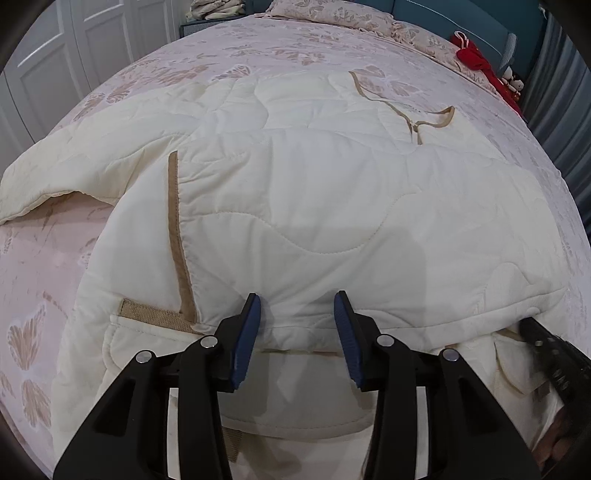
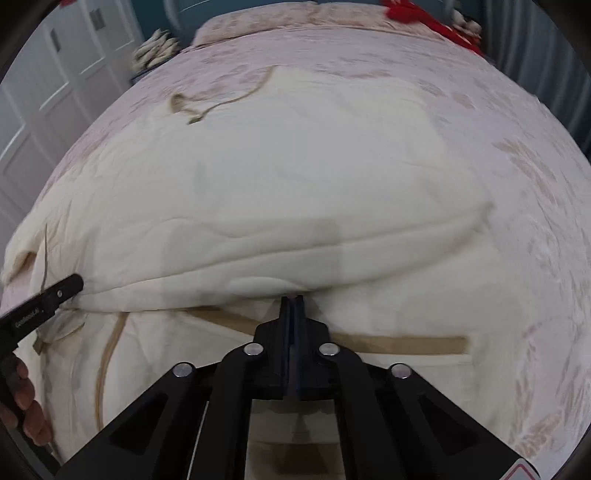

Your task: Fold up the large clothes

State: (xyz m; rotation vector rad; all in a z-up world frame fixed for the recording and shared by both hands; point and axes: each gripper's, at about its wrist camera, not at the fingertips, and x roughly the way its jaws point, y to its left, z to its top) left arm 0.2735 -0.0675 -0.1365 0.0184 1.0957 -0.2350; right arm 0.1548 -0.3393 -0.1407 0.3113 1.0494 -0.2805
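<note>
A large cream quilted garment [image 1: 314,206] with tan trim lies spread on the bed, its near part folded over itself. It fills the right wrist view [image 2: 280,192] too. My left gripper [image 1: 297,306] is open, its blue pads on either side of the folded near edge, holding nothing. My right gripper [image 2: 292,301] is shut on the folded edge of the garment, just above a tan strip [image 2: 399,344]. The left gripper's tip [image 2: 61,290] shows at the left of the right wrist view; the right gripper [image 1: 546,343] shows at the right edge of the left wrist view.
The bed has a pink floral cover [image 1: 258,44] with pillows [image 1: 332,13] at the far end. Red cloth items [image 1: 476,59] lie at the far right corner. White closet doors [image 1: 48,74] stand to the left. A blue-grey curtain [image 1: 565,122] hangs on the right.
</note>
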